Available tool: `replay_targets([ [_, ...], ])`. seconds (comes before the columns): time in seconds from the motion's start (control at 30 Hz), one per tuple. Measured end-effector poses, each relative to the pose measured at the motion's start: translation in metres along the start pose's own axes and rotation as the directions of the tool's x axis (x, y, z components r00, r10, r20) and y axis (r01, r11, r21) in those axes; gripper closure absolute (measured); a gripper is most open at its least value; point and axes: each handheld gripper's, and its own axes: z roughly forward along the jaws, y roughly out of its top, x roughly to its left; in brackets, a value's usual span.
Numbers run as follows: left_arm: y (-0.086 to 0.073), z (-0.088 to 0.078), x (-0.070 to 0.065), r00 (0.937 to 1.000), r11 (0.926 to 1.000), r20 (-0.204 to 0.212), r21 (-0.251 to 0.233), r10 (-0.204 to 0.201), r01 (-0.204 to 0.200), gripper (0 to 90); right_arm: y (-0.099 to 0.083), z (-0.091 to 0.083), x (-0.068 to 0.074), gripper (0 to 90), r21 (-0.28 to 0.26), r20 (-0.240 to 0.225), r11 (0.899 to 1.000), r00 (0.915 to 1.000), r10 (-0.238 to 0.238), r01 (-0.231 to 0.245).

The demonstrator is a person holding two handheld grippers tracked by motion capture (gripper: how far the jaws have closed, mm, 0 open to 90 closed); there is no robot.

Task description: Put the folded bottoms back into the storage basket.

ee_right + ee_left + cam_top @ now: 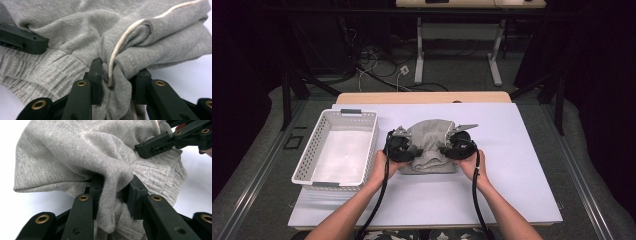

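A folded grey sweatshirt with a ribbed hem and a cream drawstring lies mid-table on the white mat. My left gripper pinches a fold of the grey cloth on the garment's left side, its jaws pressed tight on the fabric. On the right side my right gripper is clamped on a bunch of fabric together with the drawstring. In the left gripper view the right gripper's finger rests on the cloth at upper right; the left one's finger lies at the left of the right gripper view.
A white perforated basket stands empty on the mat, left of the garment. The wooden table edge runs along the back. Beyond it are a desk frame and cables on the floor.
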Motion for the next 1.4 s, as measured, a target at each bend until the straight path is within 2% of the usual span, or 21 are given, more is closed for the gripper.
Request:
replay_targets([
  [0.07, 0.001, -0.005, -0.002, 1.0000, 0.9999, -0.003, -0.013, 0.006, -0.006, 69.9, 0.002, -0.004, 0.002, 66.2, -0.011, 0.000, 1.000, 1.0000, -0.007, 0.007],
  [0.47, 0.004, -0.019, -0.006, 0.9989, 0.9987, -0.017, -0.025, 0.044, -0.045, 70.4, 0.007, -0.013, 0.014, 66.2, -0.035, 0.007, 0.998, 0.9985, -0.054, 0.054],
  [0.83, 0.006, -0.027, -0.007, 0.9984, 0.9981, -0.018, -0.032, 0.053, -0.053, 70.7, 0.012, -0.020, 0.021, 66.3, -0.056, 0.014, 0.995, 0.9963, -0.085, 0.085],
  [1.4, 0.011, -0.044, -0.009, 0.9977, 0.9967, -0.018, -0.047, 0.065, -0.066, 71.1, 0.018, -0.029, 0.030, 66.4, -0.086, 0.008, 0.991, 0.9945, -0.105, 0.105],
])
